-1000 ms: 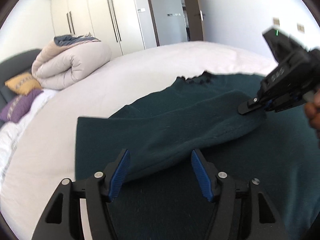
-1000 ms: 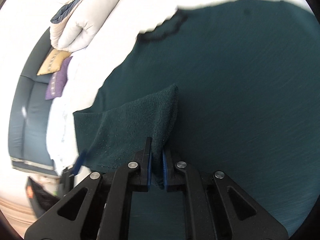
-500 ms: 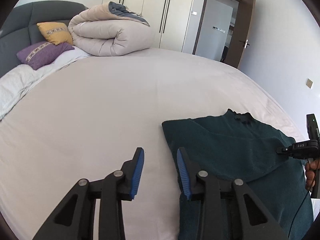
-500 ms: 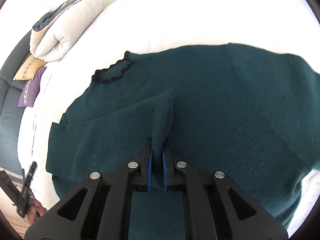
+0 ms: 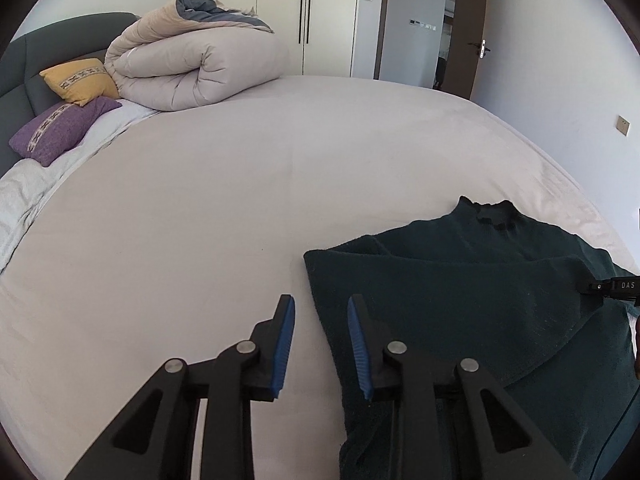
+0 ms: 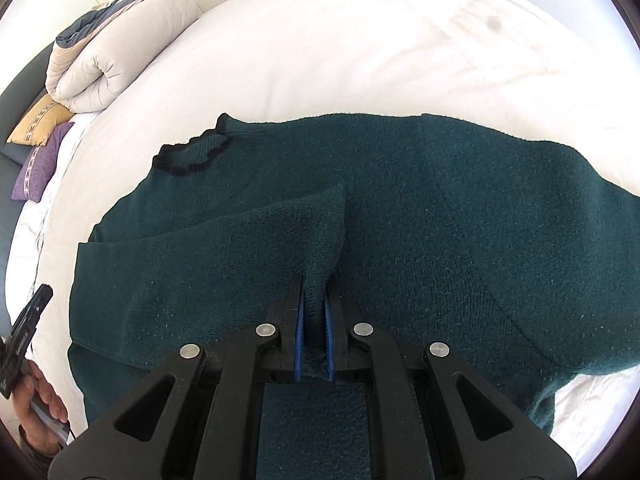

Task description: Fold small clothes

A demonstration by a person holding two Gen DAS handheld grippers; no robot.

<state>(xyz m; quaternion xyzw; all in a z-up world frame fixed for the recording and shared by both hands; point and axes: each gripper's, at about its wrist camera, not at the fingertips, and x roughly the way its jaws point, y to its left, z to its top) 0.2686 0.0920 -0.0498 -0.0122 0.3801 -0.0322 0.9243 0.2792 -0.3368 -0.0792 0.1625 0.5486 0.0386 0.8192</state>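
Setting: a bedroom, with a wide bed (image 5: 248, 184) under a pale sheet and white wardrobe doors (image 5: 280, 12) along the far wall.

Garment: a dark green knit sweater (image 6: 440, 220) lies spread on the near part of the bed, its black-trimmed collar (image 6: 192, 154) pointing toward the head of the bed.

Sleeve: one sleeve (image 6: 224, 256) is folded across the sweater's body and lifted at its end into a raised ridge.

Right gripper (image 6: 314, 328): its blue pads are pressed together on the end of that sleeve, pinching the knit between them, just above the sweater's body.

Left gripper (image 5: 320, 344): its jaws have just been closing and now stand part-way apart with nothing between them; it hovers over bare sheet at the sweater's folded edge, the right-hand finger (image 5: 360, 354) over the green cloth.

Person: a hand (image 6: 38, 408) grips the left tool's handle at the lower left of the right wrist view.

Bedding: a rolled beige duvet (image 5: 196, 68) sits near the headboard (image 5: 24, 68), beside a yellow cushion (image 5: 80, 80) and a purple cushion (image 5: 60, 128), well apart from the sweater.
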